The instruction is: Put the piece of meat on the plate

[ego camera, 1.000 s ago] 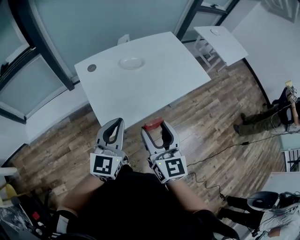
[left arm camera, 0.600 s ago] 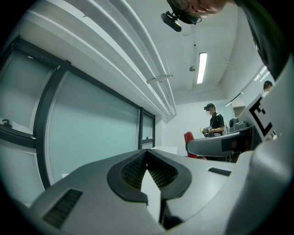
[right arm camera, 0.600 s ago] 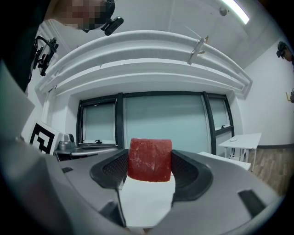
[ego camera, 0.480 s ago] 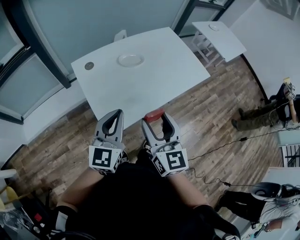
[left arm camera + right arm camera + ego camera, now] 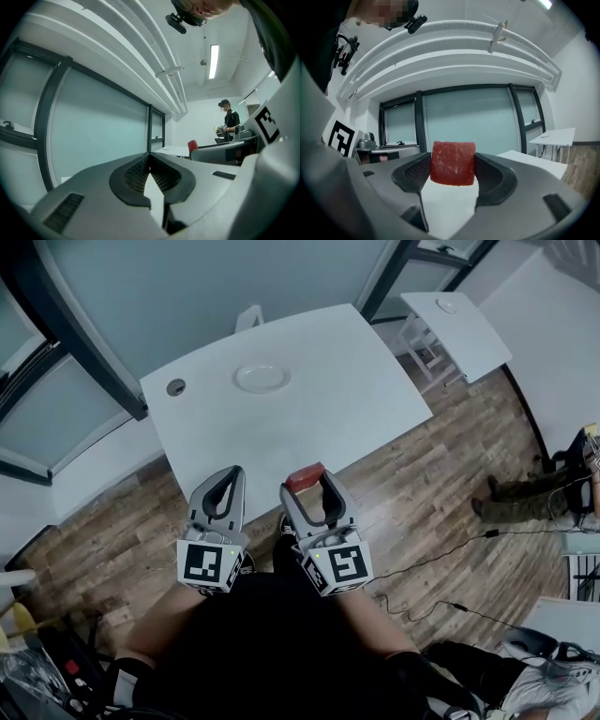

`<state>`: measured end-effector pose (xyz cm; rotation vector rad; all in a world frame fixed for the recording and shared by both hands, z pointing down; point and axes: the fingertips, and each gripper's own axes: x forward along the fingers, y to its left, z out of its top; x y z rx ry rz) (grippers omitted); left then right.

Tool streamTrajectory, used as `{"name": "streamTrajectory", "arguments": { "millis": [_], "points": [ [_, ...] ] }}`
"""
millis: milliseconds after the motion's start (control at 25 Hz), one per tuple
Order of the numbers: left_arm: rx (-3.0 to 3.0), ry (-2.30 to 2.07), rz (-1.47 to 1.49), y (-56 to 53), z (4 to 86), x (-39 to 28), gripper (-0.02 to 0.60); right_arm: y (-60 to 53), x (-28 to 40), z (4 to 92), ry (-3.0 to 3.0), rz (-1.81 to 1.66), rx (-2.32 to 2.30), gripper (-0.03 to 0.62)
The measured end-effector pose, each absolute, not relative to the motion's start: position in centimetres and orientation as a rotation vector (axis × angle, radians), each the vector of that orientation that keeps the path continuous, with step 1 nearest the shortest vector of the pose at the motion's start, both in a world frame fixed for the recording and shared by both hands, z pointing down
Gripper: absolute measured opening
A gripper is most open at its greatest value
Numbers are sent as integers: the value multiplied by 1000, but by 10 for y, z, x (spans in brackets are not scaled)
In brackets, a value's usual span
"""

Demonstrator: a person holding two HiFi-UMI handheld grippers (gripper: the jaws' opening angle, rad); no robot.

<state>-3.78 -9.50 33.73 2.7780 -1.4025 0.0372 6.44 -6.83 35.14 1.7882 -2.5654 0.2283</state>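
Note:
A red block of meat [image 5: 306, 477] [image 5: 453, 163] is clamped between the jaws of my right gripper [image 5: 307, 484] [image 5: 453, 165], which I hold close to my body, short of the white table's [image 5: 309, 413] near edge. The white plate [image 5: 261, 379] lies far across that table, toward its back left. My left gripper [image 5: 228, 486] [image 5: 150, 161] hangs beside the right one, jaws together, nothing between them. In the left gripper view the meat [image 5: 192, 145] shows as a small red patch to the right.
A small round grey disc [image 5: 175, 386] is set in the table near its left corner. A white chair [image 5: 248, 317] stands behind the table. A second white table [image 5: 459, 329] with a plate [image 5: 448, 306] is at the right. Cables cross the wooden floor [image 5: 450, 549]; a person stands far off [image 5: 228, 123].
The view has shifted slightly, so the table and plate sit a little to the right and nearer. Both grippers keep the same pose, the right one still holding the meat.

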Motion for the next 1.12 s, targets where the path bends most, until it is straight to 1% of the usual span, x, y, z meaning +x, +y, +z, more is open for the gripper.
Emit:
{"name": "streamTrajectory", "arguments": {
  "millis": [320,600,840,1120],
  "points": [
    [2706,-1506,62,-158,345,-3,3,-141,88,357,-2650,239,1643,290],
    [2661,-1595,121,-185,341,20,3,-179,110,356,-2718,276,1532,290],
    [2634,-1611,133,-196,343,22,3,-198,111,359,-2727,278,1463,290],
    [2631,-1539,147,-218,360,-2,3,-211,89,379,-2653,344,1530,290]
  ]
}}
